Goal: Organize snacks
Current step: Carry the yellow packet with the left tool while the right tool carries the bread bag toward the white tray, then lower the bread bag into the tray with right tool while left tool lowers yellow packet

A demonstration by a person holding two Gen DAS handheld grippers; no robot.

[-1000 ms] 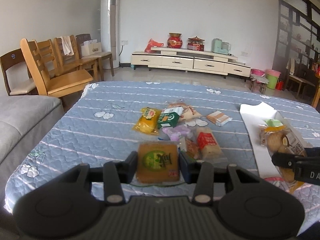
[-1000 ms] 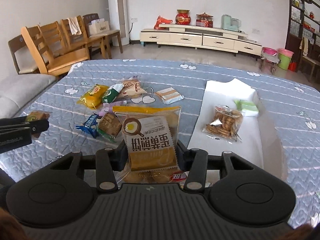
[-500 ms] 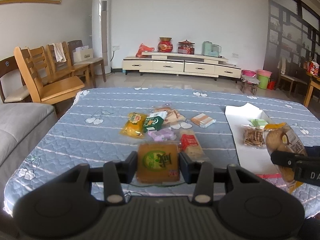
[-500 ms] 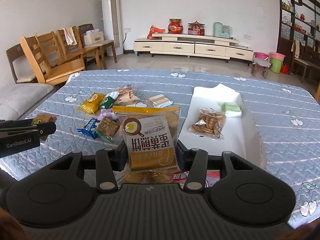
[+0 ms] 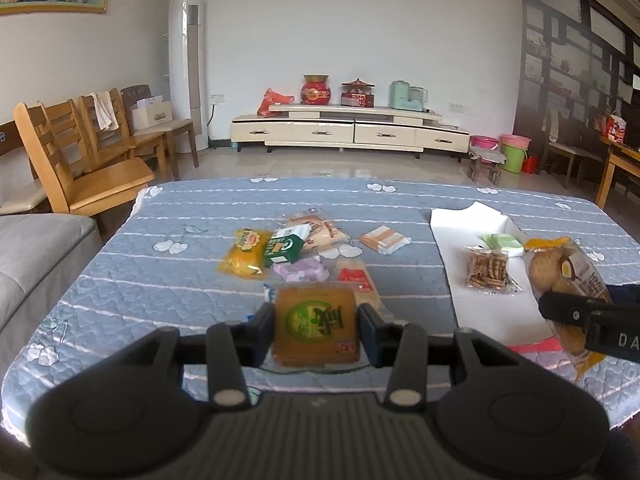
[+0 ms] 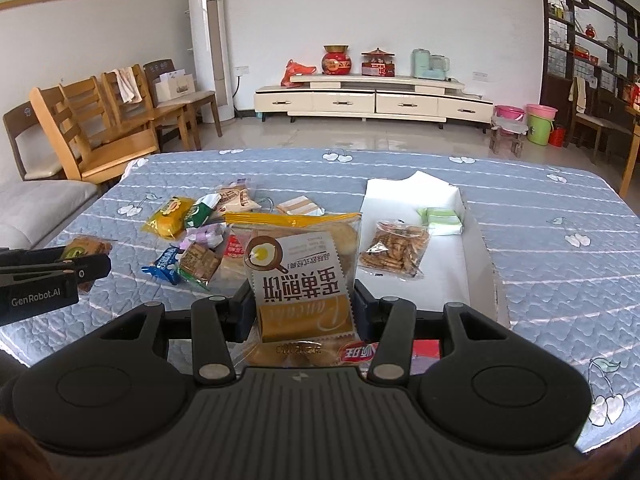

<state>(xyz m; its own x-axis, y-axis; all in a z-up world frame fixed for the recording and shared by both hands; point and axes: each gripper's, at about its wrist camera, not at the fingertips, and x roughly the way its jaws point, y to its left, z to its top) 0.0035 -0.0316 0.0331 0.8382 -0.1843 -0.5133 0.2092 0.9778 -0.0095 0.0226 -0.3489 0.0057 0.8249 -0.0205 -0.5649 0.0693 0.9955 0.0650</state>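
Pinching a brown cake packet [image 5: 316, 330], the left gripper [image 5: 318, 330] hangs left of the white tray [image 6: 452, 280], while the right gripper [image 6: 304, 304] clamps an egg-cookie bag [image 6: 300, 284].

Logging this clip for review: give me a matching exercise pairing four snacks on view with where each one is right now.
Things:
1. orange-brown packet with a green circle
2. egg pancake bag
3. clear bag of brown biscuits
4. yellow packet

Places:
A. lying in the white tray
B. held between the fingers of the right gripper
C. lying on the blue cloth in the pile
D. held between the fingers of the left gripper

Pairs: 1-D, 2-B, 3-A, 4-C
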